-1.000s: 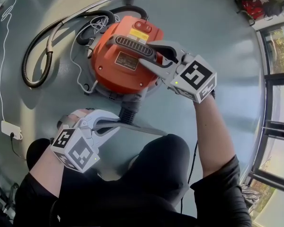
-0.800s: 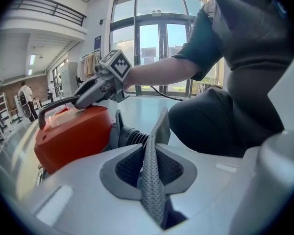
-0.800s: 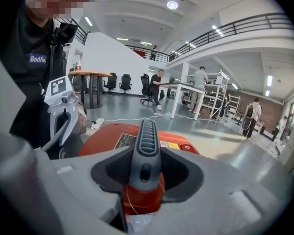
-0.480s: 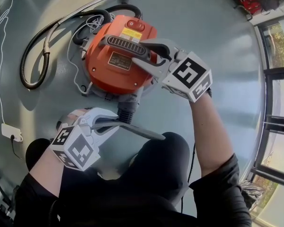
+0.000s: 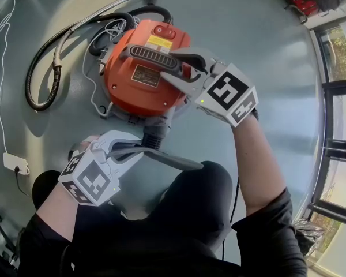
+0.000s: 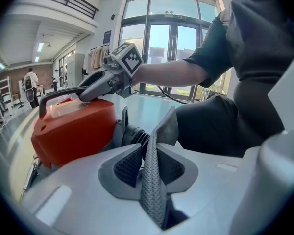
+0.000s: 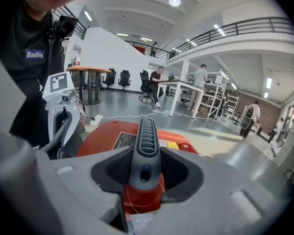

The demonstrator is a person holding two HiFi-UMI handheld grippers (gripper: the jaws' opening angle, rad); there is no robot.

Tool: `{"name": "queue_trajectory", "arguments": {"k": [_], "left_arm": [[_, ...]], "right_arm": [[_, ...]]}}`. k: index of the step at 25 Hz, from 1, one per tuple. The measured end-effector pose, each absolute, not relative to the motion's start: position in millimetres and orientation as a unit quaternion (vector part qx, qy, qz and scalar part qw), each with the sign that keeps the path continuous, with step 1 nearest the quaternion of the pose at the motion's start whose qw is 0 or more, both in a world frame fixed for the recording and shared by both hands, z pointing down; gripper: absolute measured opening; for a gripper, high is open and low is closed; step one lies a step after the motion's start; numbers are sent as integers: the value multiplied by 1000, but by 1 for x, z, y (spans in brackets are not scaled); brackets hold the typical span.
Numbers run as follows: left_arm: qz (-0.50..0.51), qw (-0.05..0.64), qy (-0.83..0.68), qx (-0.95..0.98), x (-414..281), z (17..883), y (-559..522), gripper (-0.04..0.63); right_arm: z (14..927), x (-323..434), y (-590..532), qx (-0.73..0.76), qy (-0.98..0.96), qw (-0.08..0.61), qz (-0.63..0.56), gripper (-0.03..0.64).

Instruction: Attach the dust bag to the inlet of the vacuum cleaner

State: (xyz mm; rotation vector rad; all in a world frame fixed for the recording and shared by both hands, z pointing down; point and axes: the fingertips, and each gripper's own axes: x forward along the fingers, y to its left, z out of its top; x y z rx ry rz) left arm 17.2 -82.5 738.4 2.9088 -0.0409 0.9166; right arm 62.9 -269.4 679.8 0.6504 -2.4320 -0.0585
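An orange vacuum cleaner [image 5: 141, 77] [image 6: 73, 126] stands on the grey floor, and its black ribbed inlet [image 5: 155, 133] [image 6: 134, 136] faces me. My right gripper [image 5: 181, 68] [image 7: 146, 175] is shut on the vacuum's dark carry handle [image 5: 153, 56] [image 7: 147, 141]. My left gripper [image 5: 124, 149] [image 6: 149, 175] sits just beside the inlet. A fold of the grey dust bag [image 5: 173, 159] [image 6: 164, 129] stands between its pads; its jaws have just been opening and still pinch the fabric. The bag stretches from the jaws toward my knee.
The vacuum's black hose [image 5: 43, 68] and metal tube [image 5: 121, 2] curl on the floor to the left and behind. A white cable runs to a power strip [image 5: 14, 163] at the left. My dark-clad knee [image 5: 196, 201] is just in front of the inlet.
The left gripper has rolled slightly with the bag still between its jaws. The right gripper stays on the handle. The view has shifted a little.
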Motion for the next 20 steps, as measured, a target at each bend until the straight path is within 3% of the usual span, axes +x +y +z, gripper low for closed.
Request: {"name": "queue_trajectory", "arguments": {"k": [20], "left_arm": [[303, 49, -73, 949, 25, 738, -97, 105]], "right_arm": [[680, 61, -269, 246, -919, 308, -21, 138]]}}
